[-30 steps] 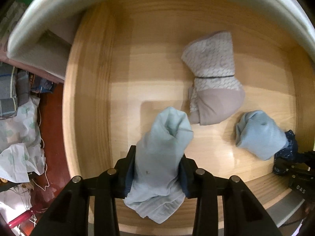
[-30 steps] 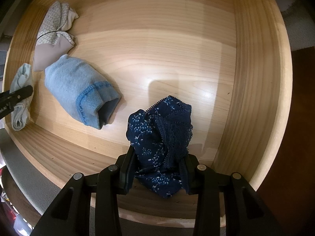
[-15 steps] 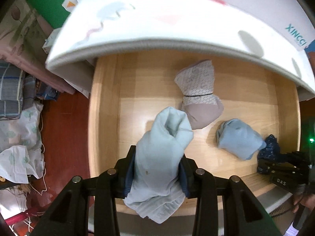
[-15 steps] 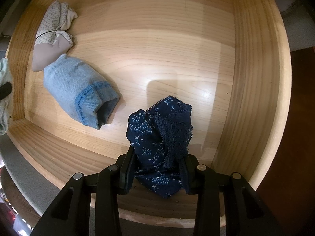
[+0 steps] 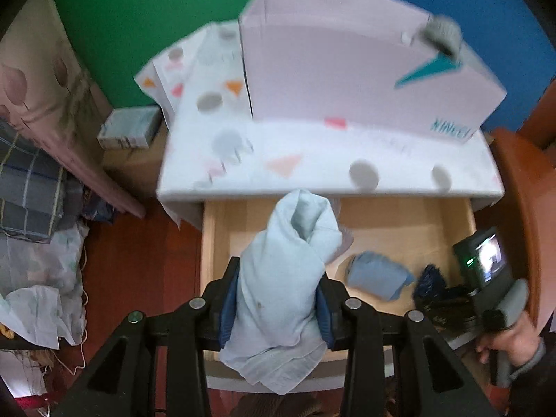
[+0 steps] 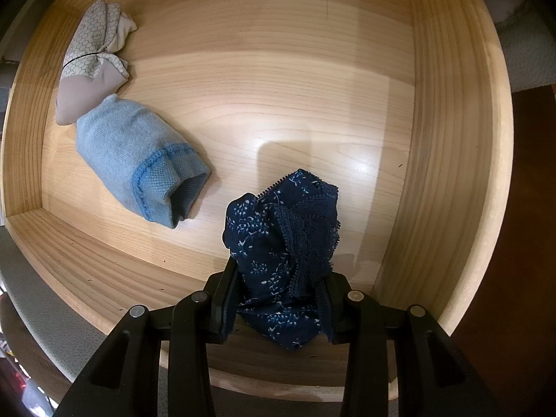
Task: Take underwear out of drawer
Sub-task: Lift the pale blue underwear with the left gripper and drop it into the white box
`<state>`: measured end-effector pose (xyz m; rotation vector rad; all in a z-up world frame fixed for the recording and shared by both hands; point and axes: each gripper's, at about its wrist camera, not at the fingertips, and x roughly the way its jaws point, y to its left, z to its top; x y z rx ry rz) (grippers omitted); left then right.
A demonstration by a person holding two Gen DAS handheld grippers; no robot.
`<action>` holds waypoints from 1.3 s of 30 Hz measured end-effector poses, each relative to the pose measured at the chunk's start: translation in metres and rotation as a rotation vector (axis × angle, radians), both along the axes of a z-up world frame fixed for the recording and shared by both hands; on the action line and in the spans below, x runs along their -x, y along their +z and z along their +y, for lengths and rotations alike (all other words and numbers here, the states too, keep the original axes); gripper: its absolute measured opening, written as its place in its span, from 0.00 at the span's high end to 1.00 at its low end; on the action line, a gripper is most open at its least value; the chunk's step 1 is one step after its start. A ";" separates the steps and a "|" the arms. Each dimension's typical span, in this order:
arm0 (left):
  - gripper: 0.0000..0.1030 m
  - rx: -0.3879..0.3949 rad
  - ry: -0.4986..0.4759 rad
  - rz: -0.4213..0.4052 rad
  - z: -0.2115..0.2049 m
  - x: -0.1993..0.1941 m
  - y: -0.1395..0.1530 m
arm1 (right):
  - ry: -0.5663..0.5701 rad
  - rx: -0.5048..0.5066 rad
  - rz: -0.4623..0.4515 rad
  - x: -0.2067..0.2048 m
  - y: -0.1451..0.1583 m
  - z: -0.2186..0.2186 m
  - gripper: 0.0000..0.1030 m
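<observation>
While the wooden drawer point(image 5: 455, 222) stands pulled out under a white patterned top point(image 5: 312, 160), a pale blue-green garment point(image 5: 281, 299) is clamped between the fingers of the left gripper point(image 5: 276, 307), high above the drawer floor and clear of it. In the left wrist view a pink box point(image 5: 347, 80) is seen on the far part of the top, and a heap of cloth point(image 5: 31, 236) on the red floor at the left. At the right edge of that view a hand point(image 5: 510, 340) is seen on the handle of the other tool.

Low inside the drawer, at its near right corner, the right gripper point(image 6: 278, 302) is pressed shut on a dark navy flowered piece of underwear with a lace edge point(image 6: 285, 236). Whether this piece rests on the drawer floor cannot be told. A light blue rolled garment point(image 6: 139, 160) lies on the floor to the left, touching a beige and honeycomb-patterned roll point(image 6: 90, 73) farther left and farther back. Both are well apart from the right-hand side wall point(image 6: 451, 139).
</observation>
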<state>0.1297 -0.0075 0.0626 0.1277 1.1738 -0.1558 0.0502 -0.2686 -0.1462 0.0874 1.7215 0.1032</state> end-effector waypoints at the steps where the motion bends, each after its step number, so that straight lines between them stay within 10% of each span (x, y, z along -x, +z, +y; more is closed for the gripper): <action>1: 0.63 0.007 0.002 -0.015 0.001 -0.001 0.009 | 0.000 0.001 0.000 0.000 0.000 0.000 0.66; 19: 0.63 0.083 -0.011 -0.359 -0.023 -0.073 0.152 | 0.018 0.018 -0.003 0.000 0.000 0.008 0.66; 39: 0.58 0.027 -0.013 -0.222 -0.083 -0.184 0.072 | 0.017 0.007 -0.007 -0.001 0.000 0.010 0.65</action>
